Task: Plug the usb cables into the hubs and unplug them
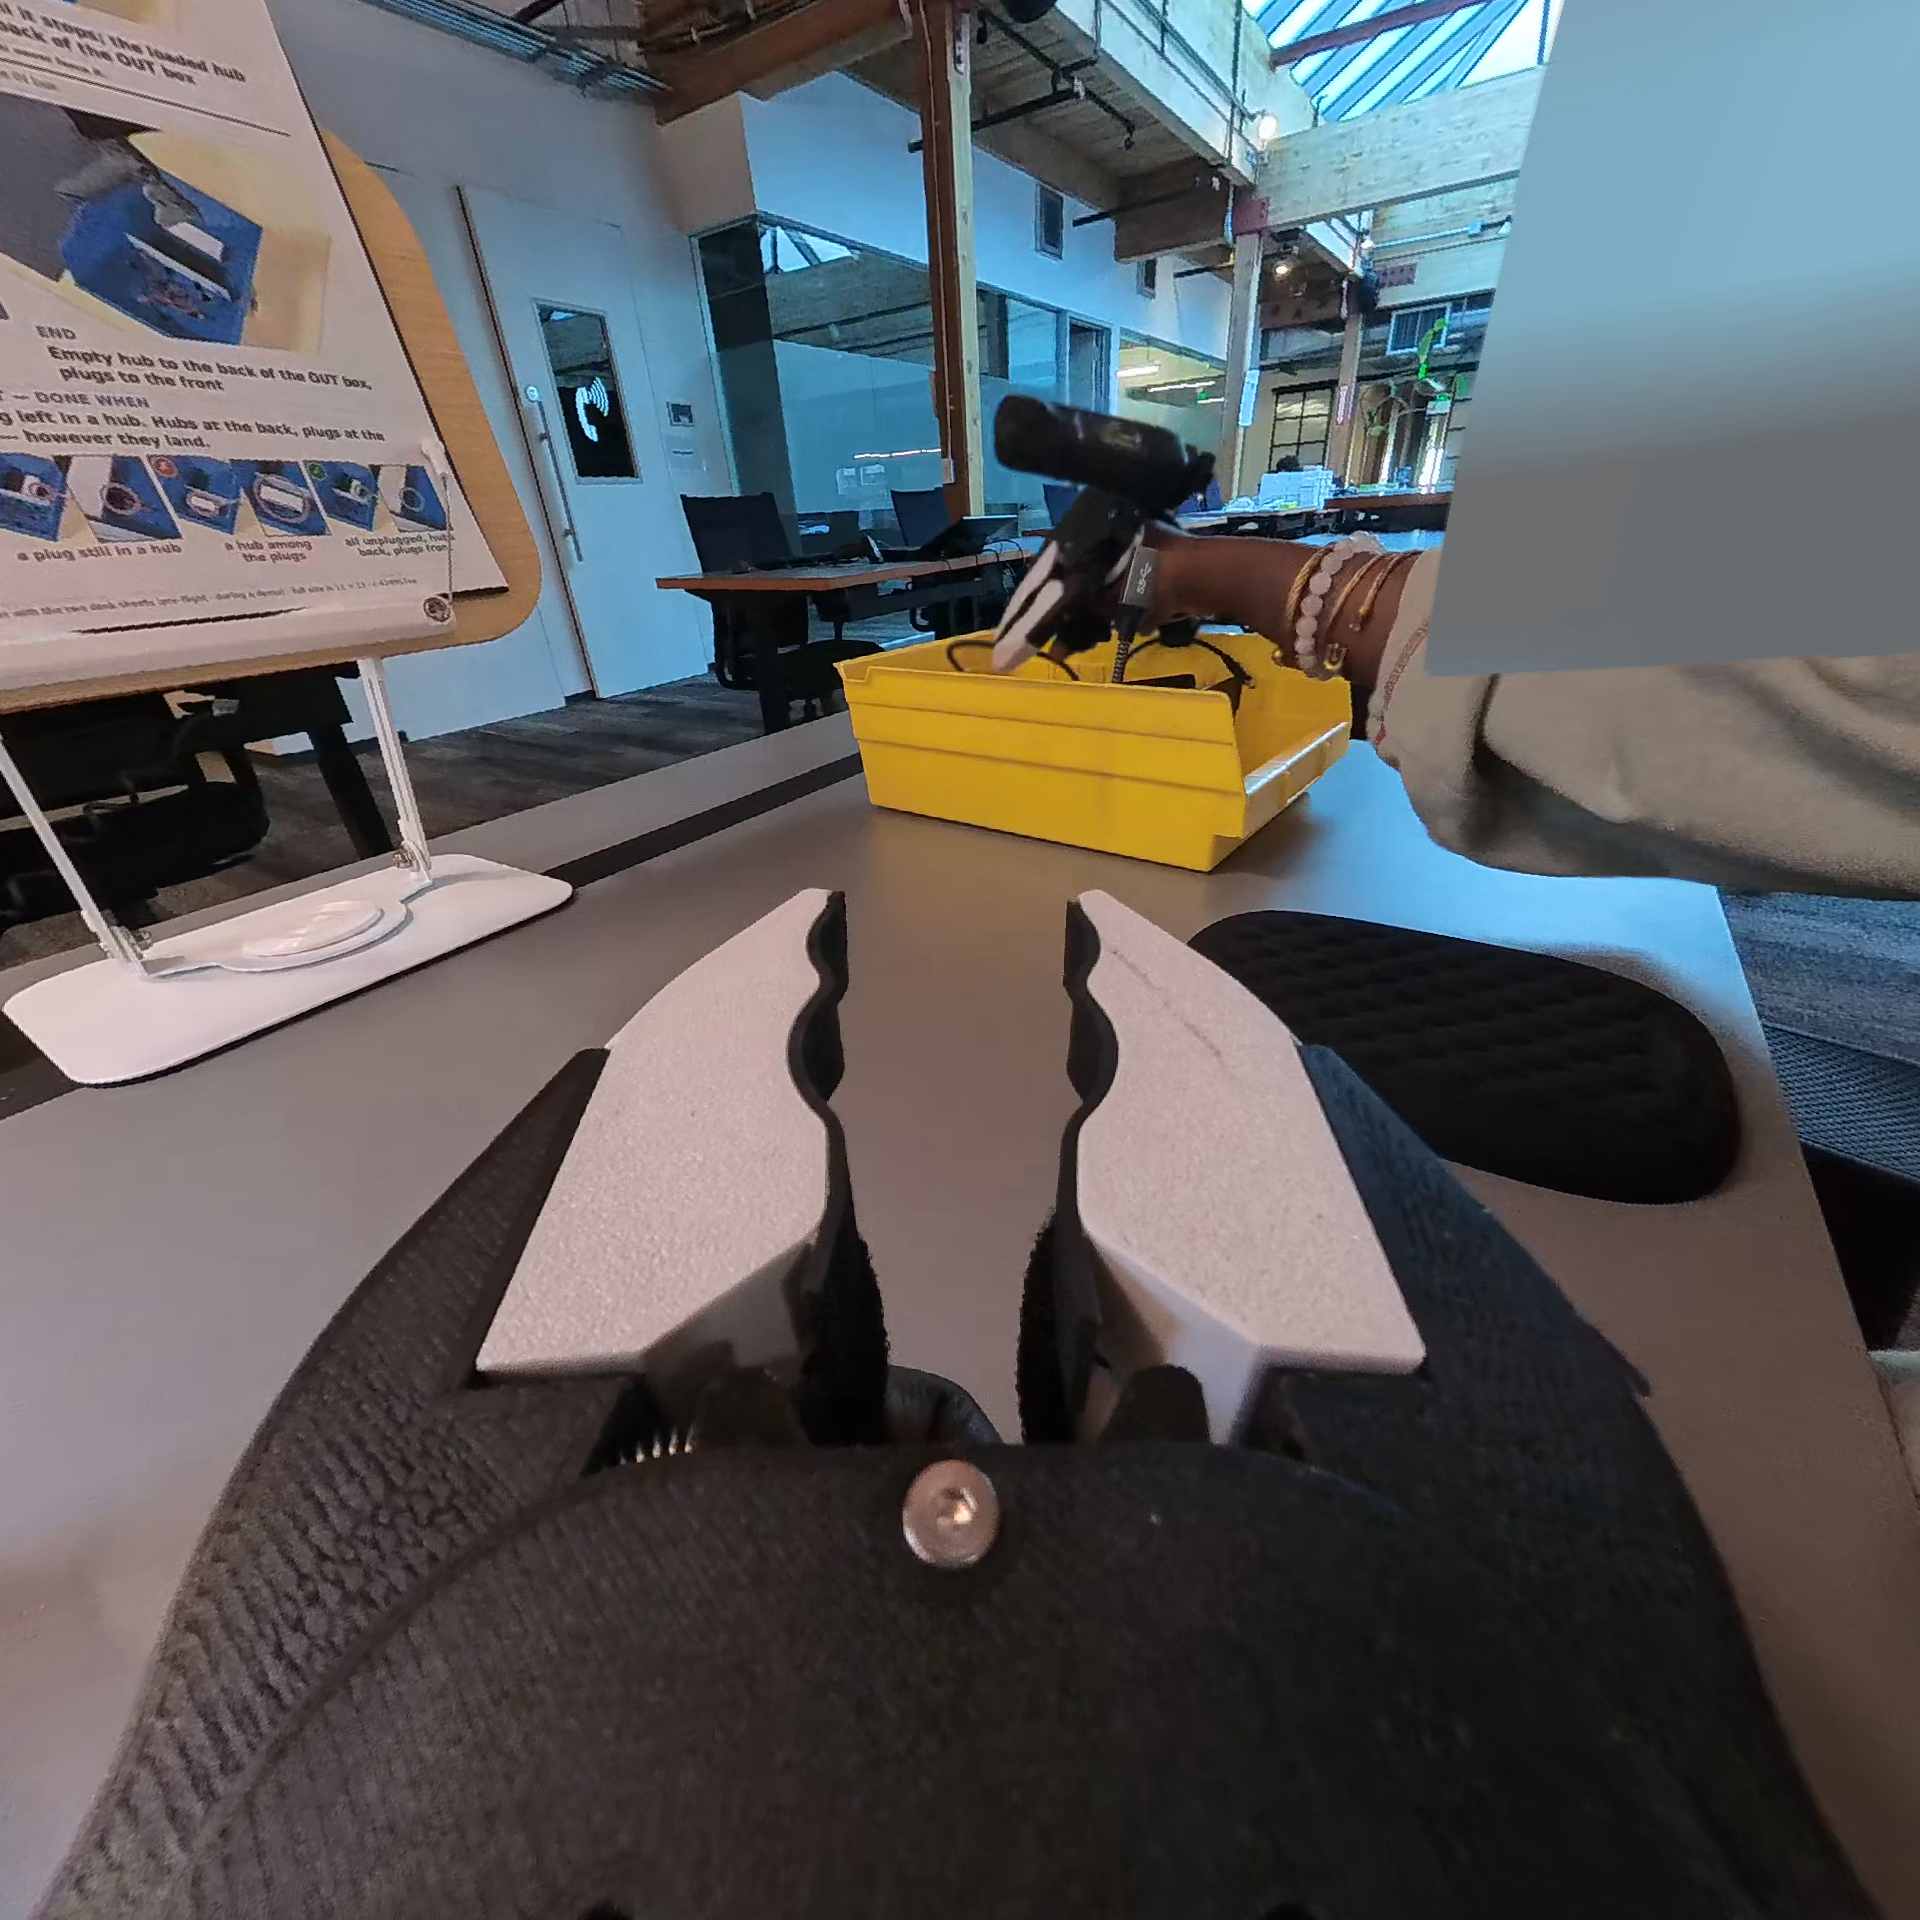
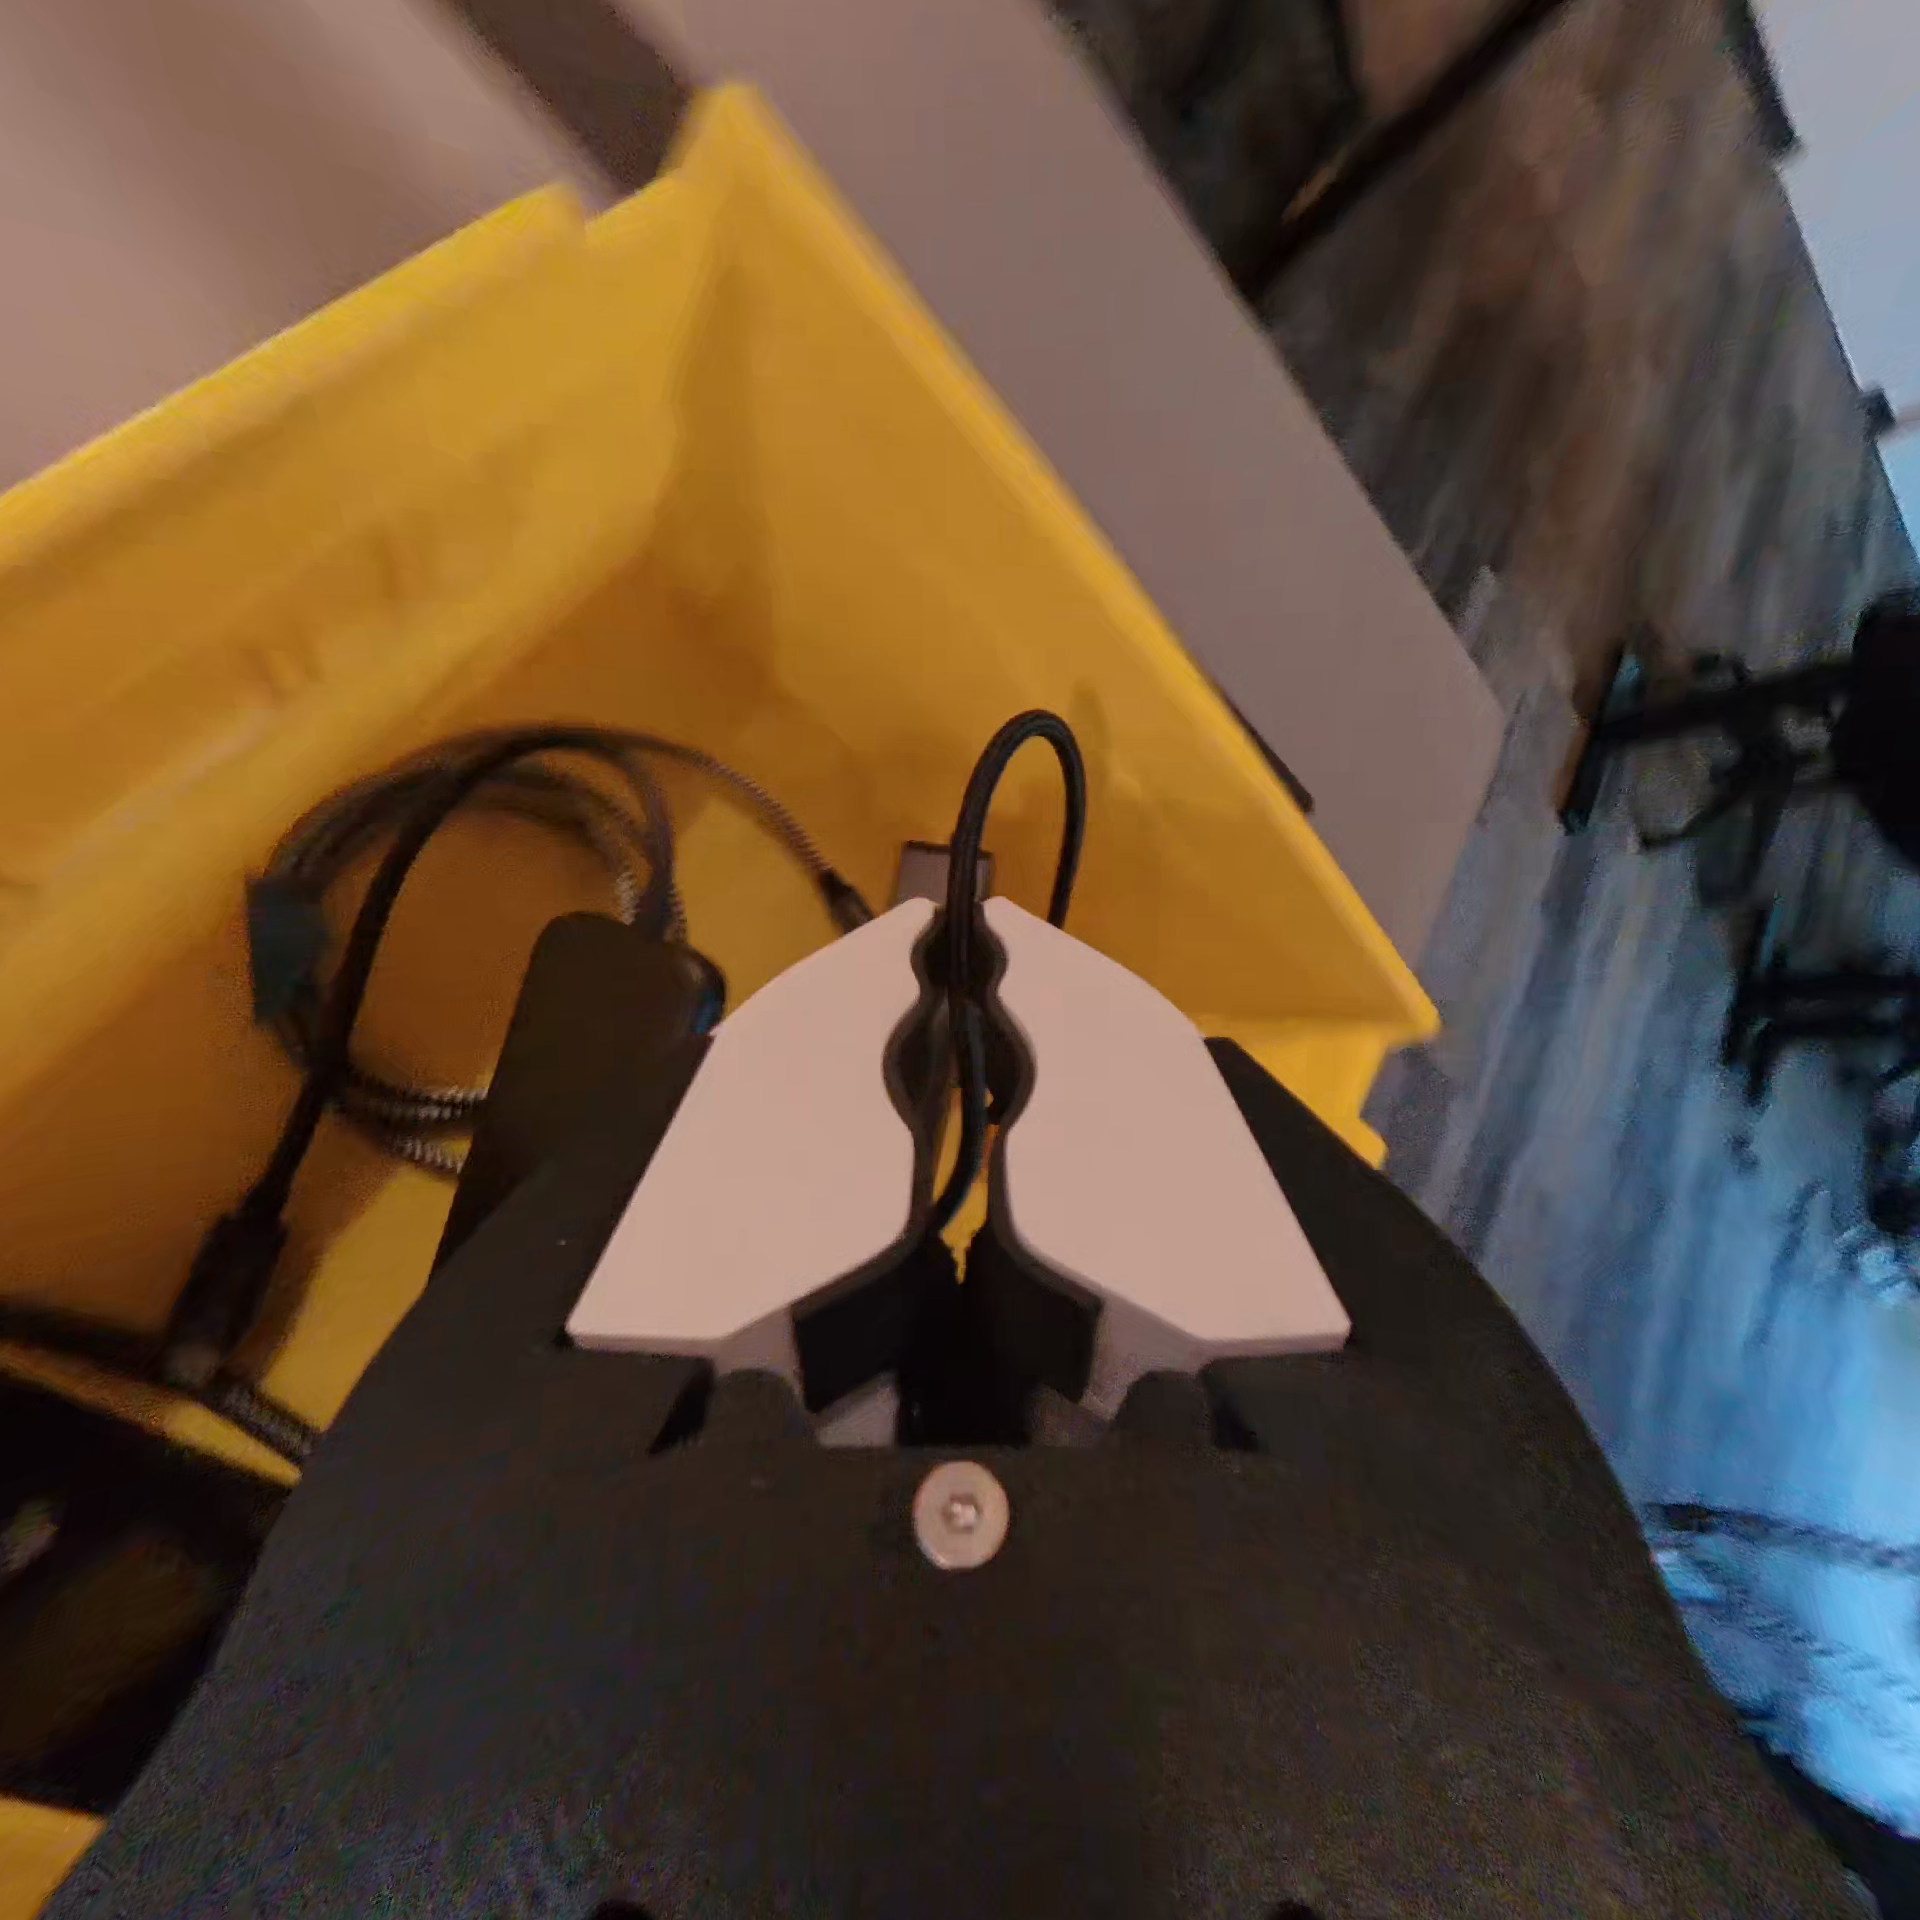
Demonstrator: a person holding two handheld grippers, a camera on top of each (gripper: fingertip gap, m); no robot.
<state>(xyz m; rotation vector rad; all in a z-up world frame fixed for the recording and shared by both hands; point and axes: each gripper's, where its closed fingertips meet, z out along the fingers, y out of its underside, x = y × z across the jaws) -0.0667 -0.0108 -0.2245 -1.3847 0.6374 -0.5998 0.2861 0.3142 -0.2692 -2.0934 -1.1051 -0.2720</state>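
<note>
Cable (image 2: 961, 914), thin and black, is pinched between the closed fingers of the right gripper (image 2: 958, 914) above the yellow bin (image 2: 727, 436); its loop rises past the fingertips, and what may be its grey plug (image 1: 1141, 575) hangs beside the gripper in the blurred left view. Other cables (image 2: 436, 831) are coiled in the bin below. A tangle could be dragged up with the held cable, or the thin cord could slip through the grooved pads. The left gripper (image 1: 951, 914) is held open and empty over the grey table (image 1: 312, 1195), beside a black pad (image 1: 1475, 1049). An instruction board (image 1: 208, 312) on a white stand (image 1: 281, 956) is set to the left.
</note>
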